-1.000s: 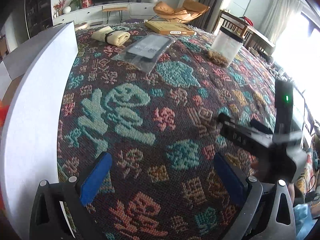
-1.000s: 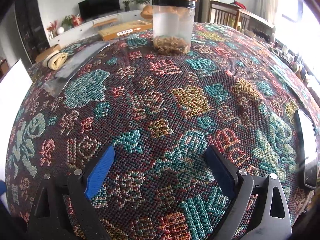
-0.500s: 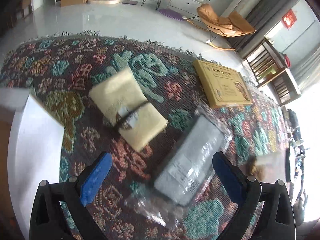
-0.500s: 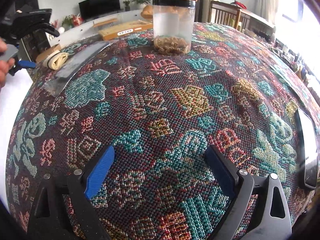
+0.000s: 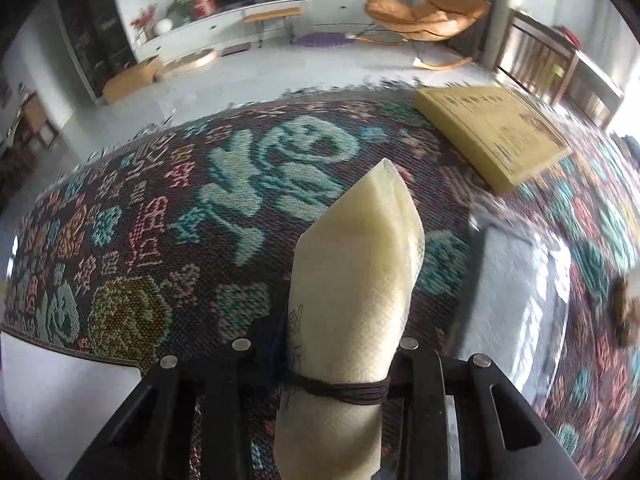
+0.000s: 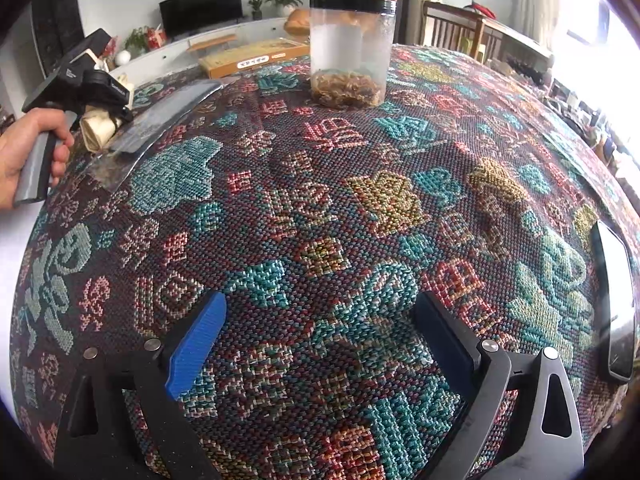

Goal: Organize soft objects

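In the left wrist view the left gripper (image 5: 340, 372) has its fingers clamped on the cloth roll (image 5: 352, 280) close to the cord (image 5: 340, 390) that binds it, and the roll's free end sticks out over the patterned worktop (image 5: 160, 240), with the yellow box (image 5: 492, 128) beyond it to the right. In the right wrist view the right gripper (image 6: 316, 332) hangs over bare worktop with its fingers wide apart and nothing between them, the jar (image 6: 350, 48) far ahead, the roll at far left beside the clear bag (image 6: 160, 120). I judge the lift goes best straight up, grip kept near the cord so the roll stays bundled and clears the bag.
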`<state>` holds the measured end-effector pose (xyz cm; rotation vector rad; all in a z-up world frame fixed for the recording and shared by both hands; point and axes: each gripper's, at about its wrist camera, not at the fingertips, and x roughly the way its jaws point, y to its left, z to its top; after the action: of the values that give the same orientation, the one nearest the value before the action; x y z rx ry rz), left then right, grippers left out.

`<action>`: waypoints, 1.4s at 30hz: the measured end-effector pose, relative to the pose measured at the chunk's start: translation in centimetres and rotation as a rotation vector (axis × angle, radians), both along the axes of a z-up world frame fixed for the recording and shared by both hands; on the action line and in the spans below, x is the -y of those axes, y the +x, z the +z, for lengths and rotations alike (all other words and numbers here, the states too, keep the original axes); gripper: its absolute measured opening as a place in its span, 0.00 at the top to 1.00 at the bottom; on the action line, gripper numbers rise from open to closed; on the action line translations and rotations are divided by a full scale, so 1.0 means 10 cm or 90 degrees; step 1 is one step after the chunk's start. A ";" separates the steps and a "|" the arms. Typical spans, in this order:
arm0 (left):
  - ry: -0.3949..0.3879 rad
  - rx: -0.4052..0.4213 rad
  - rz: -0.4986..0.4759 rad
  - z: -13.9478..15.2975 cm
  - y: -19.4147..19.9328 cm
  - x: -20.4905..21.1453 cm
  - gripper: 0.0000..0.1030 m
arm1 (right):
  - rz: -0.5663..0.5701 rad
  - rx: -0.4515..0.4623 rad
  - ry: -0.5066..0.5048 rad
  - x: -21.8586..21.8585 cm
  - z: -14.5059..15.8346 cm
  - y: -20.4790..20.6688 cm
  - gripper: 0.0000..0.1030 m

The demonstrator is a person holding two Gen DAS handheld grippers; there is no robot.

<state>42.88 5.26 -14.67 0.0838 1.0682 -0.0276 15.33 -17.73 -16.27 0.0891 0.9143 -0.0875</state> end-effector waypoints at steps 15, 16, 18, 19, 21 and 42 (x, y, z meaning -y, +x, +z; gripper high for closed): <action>0.082 0.014 -0.090 0.29 -2.51 0.82 0.61 | -0.030 0.032 0.068 0.23 0.07 -0.12 0.07; 0.091 0.011 -0.076 0.23 -2.53 0.81 0.42 | -0.026 0.025 0.066 0.21 0.05 -0.10 0.07; 0.081 -0.037 -0.071 0.00 -2.48 0.81 0.05 | -0.018 0.017 0.045 0.16 0.04 -0.08 0.06; 0.075 -0.014 -0.058 -0.02 -2.52 0.80 0.01 | -0.015 0.014 0.035 0.13 0.03 -0.08 0.06; 0.037 -0.014 -0.052 -0.04 -2.54 0.77 0.00 | -0.009 0.012 0.031 0.12 0.03 -0.07 0.06; -0.097 0.083 0.066 -0.11 -2.65 0.35 0.00 | -0.009 0.001 0.004 0.09 0.00 -0.05 0.06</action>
<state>16.39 1.72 -15.76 -0.1070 0.9354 -0.0096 14.82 -18.59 -16.26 0.1025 0.9121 -0.0979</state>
